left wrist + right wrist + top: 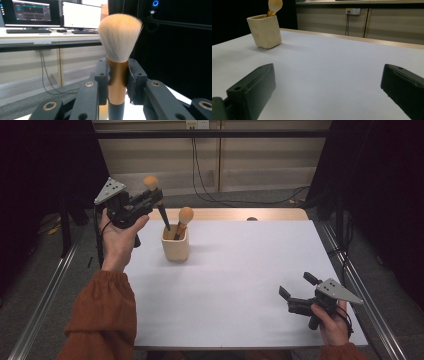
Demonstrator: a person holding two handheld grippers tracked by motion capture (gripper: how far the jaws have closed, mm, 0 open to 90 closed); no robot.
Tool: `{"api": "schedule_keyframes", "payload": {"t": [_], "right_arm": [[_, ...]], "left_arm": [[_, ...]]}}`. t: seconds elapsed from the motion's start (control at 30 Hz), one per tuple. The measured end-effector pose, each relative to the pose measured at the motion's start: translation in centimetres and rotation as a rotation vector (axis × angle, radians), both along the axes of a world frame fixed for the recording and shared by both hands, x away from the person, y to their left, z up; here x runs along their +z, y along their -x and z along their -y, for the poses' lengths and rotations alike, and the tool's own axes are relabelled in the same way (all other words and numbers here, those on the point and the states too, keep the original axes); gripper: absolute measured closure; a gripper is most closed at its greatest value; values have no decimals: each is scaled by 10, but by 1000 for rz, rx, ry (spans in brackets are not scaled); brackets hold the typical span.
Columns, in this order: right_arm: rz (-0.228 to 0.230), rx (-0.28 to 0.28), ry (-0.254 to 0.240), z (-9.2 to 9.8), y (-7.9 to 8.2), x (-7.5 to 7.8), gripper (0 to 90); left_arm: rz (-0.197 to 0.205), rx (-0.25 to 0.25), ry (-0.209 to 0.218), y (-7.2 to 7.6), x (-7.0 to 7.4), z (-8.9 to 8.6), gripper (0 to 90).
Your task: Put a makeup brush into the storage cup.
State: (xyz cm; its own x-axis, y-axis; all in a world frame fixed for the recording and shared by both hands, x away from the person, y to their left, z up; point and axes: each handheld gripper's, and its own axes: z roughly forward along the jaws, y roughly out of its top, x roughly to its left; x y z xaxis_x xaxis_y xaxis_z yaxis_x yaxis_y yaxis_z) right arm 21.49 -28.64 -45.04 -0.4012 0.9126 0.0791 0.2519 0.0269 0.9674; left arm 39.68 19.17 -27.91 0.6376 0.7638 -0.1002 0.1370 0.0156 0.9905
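My left gripper (pixel 151 198) is raised above the table's far left and is shut on a makeup brush (pixel 150 183) with a pale bristle head, copper ferrule and dark handle; the handle tip (pixel 166 223) points down over a cream cup (pixel 175 245). In the left gripper view the jaws clamp the brush's copper ferrule (pixel 117 82), bristles up. A second brush (pixel 185 215) stands in the cup, also seen as cup (pixel 265 31) and brush head (pixel 274 5) in the right gripper view. My right gripper (pixel 296 287) rests near the table's front right, open, with nothing between its jaws (pixel 328 92).
A white sheet (pixel 235 280) covers the table, with a wooden strip (pixel 230 214) along its far edge. Metal rails run along both sides. Cables hang by the back wall. Monitors sit on a desk (pixel 50 33) beyond.
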Motion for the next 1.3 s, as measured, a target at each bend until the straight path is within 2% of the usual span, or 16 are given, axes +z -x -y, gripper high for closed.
{"api": "schedule_keyframes", "payload": {"t": [0.47, 0.77, 1.3], "right_arm": [[0, 11, 10, -1, 1, 0, 0], [-3, 19, 15, -2, 1, 0, 0], [-2, 24, 24, -2, 1, -1, 0]], "left_arm": [[-19, 14, -31, -17, -15, 15, 735], [-40, 25, -48, -27, -26, 16, 735], [-79, 35, -62, -32, -54, 10, 735]]}}
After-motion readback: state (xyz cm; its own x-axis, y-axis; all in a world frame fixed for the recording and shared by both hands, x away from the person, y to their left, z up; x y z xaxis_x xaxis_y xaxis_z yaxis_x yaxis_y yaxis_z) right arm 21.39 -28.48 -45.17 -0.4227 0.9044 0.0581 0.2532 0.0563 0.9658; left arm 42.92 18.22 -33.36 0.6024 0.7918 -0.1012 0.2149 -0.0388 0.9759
